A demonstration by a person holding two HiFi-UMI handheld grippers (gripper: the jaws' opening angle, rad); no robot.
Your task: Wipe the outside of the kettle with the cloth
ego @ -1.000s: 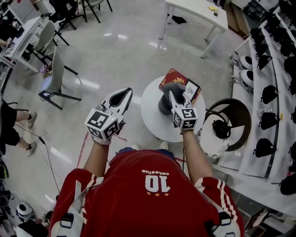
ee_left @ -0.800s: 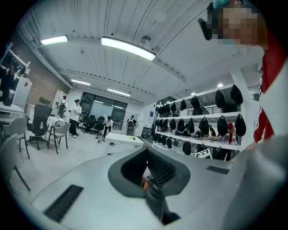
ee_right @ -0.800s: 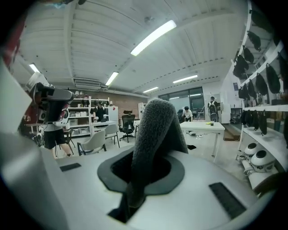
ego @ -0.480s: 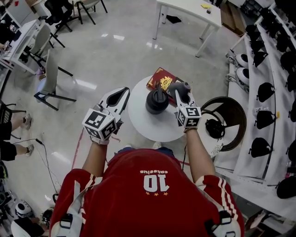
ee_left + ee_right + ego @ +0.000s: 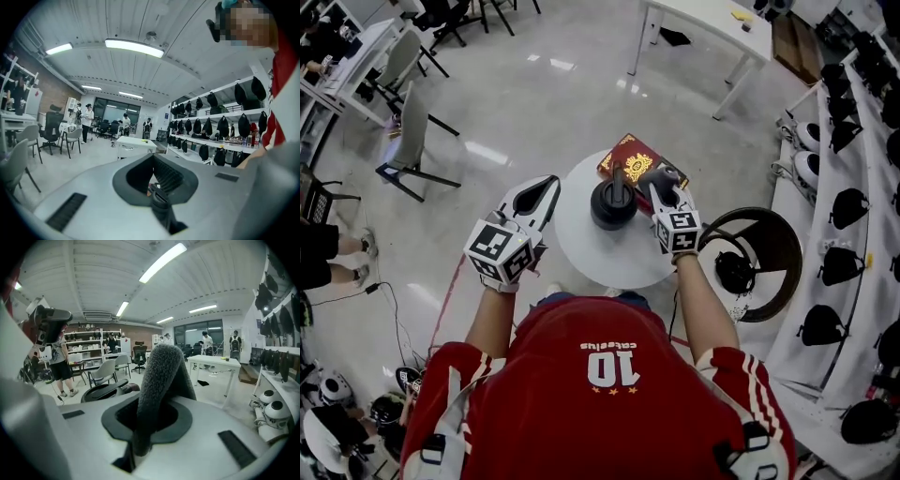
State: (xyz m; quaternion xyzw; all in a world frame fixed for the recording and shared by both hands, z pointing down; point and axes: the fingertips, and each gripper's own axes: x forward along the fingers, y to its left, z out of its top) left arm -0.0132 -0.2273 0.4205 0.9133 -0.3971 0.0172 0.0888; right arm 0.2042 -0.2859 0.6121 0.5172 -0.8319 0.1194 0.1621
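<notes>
we held the grey cloth [image 5: 161,376] clamped in our right gripper [image 5: 661,190] just beside the black kettle [image 5: 614,203], ready to wipe, with our left gripper [image 5: 546,187] closed, empty and clear.

kettle [image 5: 614,202] black, glossy. cloth [image 5: 161,376] dk grey, fuzzy. left gripper [image 5: 549,183] & right gripper [image 5: 660,190] pale grey w/ black inner pads; marker cubes [image 5: 500,251] b&w squares. round table [image 5: 581,248] white. box [image 5: 630,153] red w/ gold ornament. shirt [image 5: 572,394] red, white "10" + sleeve stripes. floor [image 5: 544,112] lt grey, shiny.
</notes>
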